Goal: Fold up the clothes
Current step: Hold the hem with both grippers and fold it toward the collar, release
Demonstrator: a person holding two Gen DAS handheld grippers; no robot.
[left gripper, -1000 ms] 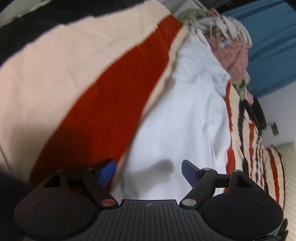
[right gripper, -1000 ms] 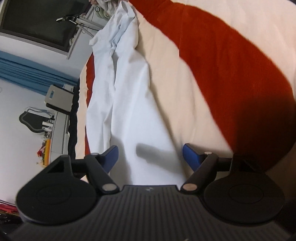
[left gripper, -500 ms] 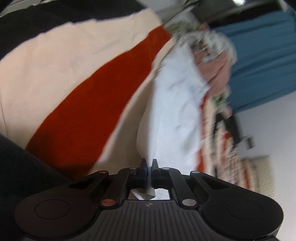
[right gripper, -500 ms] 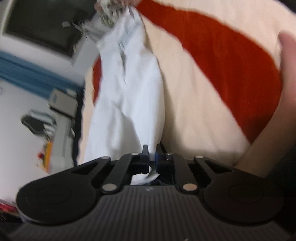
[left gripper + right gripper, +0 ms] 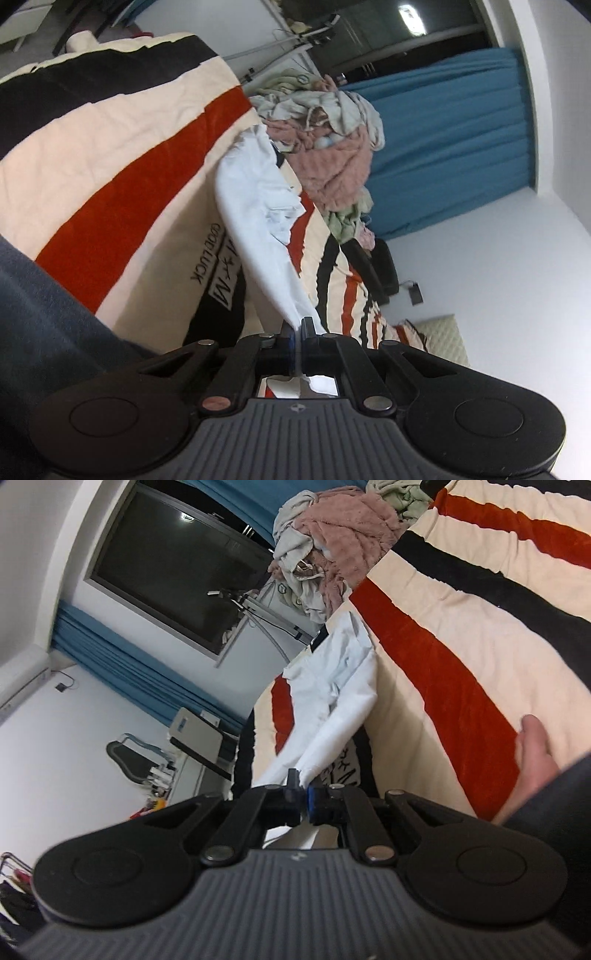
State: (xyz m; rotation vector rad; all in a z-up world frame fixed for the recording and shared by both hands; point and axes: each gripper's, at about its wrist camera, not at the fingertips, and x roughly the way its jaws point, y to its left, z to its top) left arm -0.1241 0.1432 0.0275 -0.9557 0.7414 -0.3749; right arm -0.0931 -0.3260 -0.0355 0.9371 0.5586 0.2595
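Note:
A white garment (image 5: 258, 206) lies stretched along a bed covered by a cream, red and black striped blanket (image 5: 110, 147). My left gripper (image 5: 295, 328) is shut on one near edge of the garment and holds it lifted off the blanket. My right gripper (image 5: 303, 786) is shut on the other near edge of the same white garment (image 5: 332, 701), also raised. The garment's far end still rests on the blanket (image 5: 461, 635) beside the clothes pile.
A pile of unfolded clothes, pink, grey and green (image 5: 332, 147), sits at the far end of the bed, also in the right wrist view (image 5: 332, 550). Blue curtains (image 5: 461, 147), a dark window (image 5: 177, 568) and a desk (image 5: 195, 746) lie beyond. A hand (image 5: 535, 753) rests on the blanket.
Both grippers were open over the flat garment, then shut on its near edge. They have since lifted it and pulled back, so the garment hangs stretched and printed lettering on the blanket shows underneath.

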